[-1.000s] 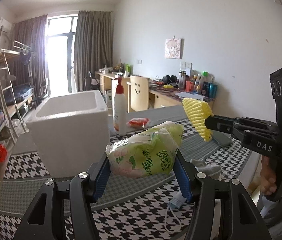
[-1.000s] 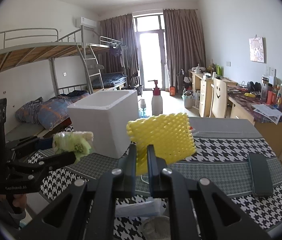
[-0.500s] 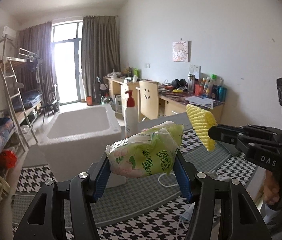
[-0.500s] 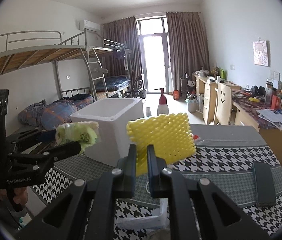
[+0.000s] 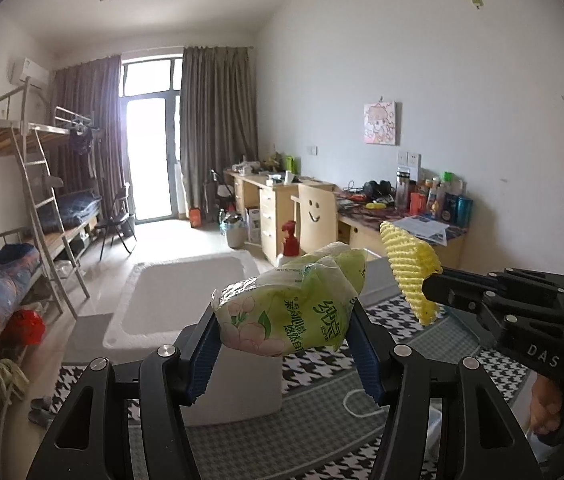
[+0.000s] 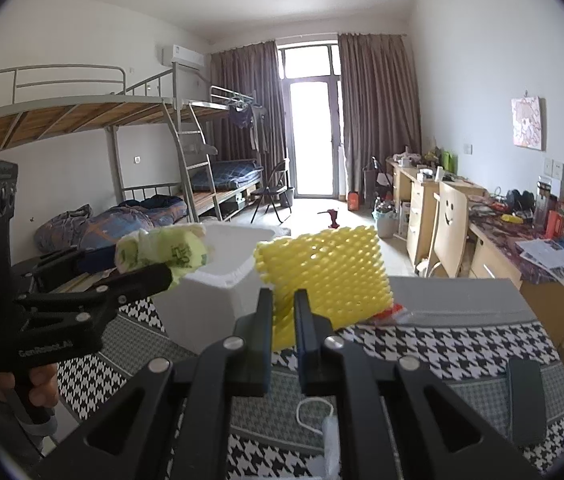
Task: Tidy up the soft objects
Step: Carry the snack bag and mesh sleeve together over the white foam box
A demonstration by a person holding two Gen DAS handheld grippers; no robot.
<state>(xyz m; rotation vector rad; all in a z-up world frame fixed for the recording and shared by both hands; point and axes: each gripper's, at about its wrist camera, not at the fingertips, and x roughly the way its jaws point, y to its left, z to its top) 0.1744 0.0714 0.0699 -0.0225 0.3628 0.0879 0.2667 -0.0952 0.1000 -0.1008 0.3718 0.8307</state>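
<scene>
My left gripper [image 5: 282, 344] is shut on a green tissue pack [image 5: 290, 312] and holds it high, just in front of the open white foam box [image 5: 185, 300]. My right gripper [image 6: 284, 312] is shut on a yellow foam net sleeve [image 6: 330, 276] and holds it to the right of the box [image 6: 217, 280]. In the left wrist view the yellow sleeve [image 5: 410, 272] sits at the right gripper's tips [image 5: 428, 294]. In the right wrist view the tissue pack [image 6: 161, 252] sits at the left gripper's tips [image 6: 137, 268], above the box's near rim.
The houndstooth tablecloth [image 6: 442, 352] covers the table. On it lie a dark flat case [image 6: 526, 396], a white cord [image 6: 314, 412], and a small red packet [image 6: 394, 312]. A red-topped pump bottle [image 5: 288, 244] stands behind the box. Desks and a bunk bed stand beyond.
Both grippers have risen with their loads over the last second. The view now looks down into the foam box, and the tissue pack is closer to the box's opening.
</scene>
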